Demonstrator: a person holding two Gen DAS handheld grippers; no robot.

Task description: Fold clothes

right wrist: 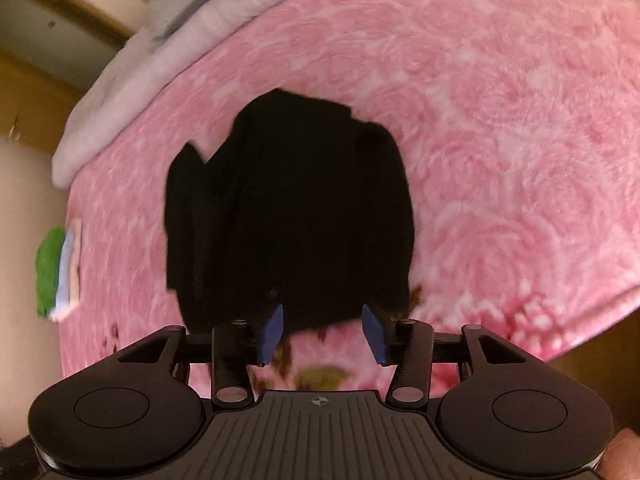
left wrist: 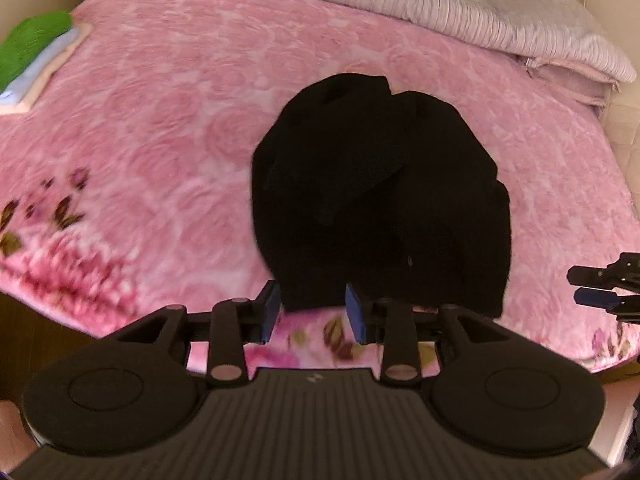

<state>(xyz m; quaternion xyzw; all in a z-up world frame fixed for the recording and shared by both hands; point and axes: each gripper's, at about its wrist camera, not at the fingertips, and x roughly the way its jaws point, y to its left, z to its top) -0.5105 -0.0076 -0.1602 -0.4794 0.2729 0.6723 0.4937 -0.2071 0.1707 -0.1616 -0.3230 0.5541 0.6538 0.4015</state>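
On a bed spread with a pink rose-patterned plush blanket (left wrist: 168, 128), I am looking through the left wrist camera at a black knitted garment (left wrist: 372, 200), lying partly folded near the foot edge, sleeves turned in over the body. My left gripper (left wrist: 314, 308) is hanging at the garment's near hem, jaws parted, the hem sitting between the blue pads (left wrist: 271, 312) without being pinched. The right gripper (left wrist: 600, 288) is showing at the right edge, fingers close together there.

In the right wrist view, the right gripper (right wrist: 323, 332) is reading as spread wide instead, straddling the near hem of the same black garment (right wrist: 292, 208), nothing clamped. A folded stack of green, pale blue and cream clothes (right wrist: 56, 272) is waiting at the far side of the bed.

My judgement: the next fold is carrying the hem toward the collar. To do it well, I am aiming to pinch all layers at both hem corners, lift evenly, and keep the tucked sleeves from sliding out.
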